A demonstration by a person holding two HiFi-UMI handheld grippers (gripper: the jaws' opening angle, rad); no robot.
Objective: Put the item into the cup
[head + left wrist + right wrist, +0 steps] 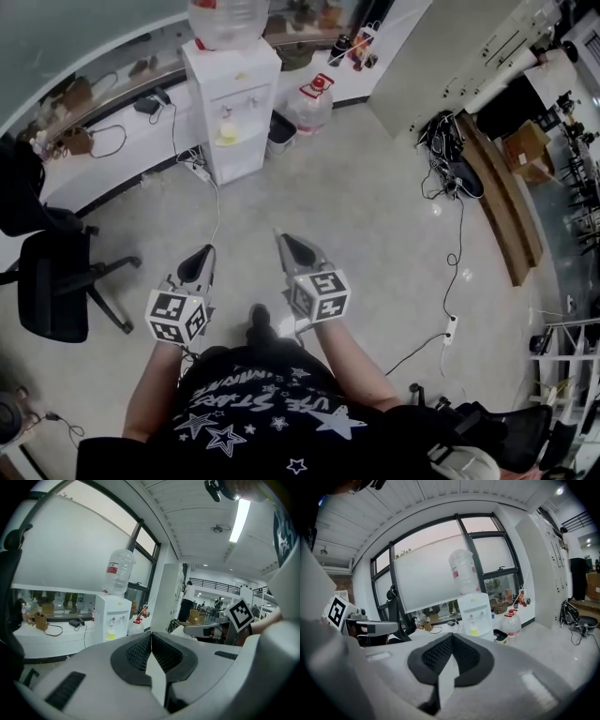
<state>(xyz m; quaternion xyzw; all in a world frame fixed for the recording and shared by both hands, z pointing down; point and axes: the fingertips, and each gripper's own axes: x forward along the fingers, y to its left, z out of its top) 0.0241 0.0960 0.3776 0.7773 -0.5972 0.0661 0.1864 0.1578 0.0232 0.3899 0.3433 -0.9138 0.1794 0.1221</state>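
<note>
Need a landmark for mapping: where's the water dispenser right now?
Head view, top centre-left: the water dispenser stands against the white counter, with a dark bin and a spare water jug on the floor to its picture-right.

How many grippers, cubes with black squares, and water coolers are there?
Grippers: 2, the left gripper and the right gripper
Cubes: 2, the left cube and the right cube
Water cooler: 1
Total: 5
</note>
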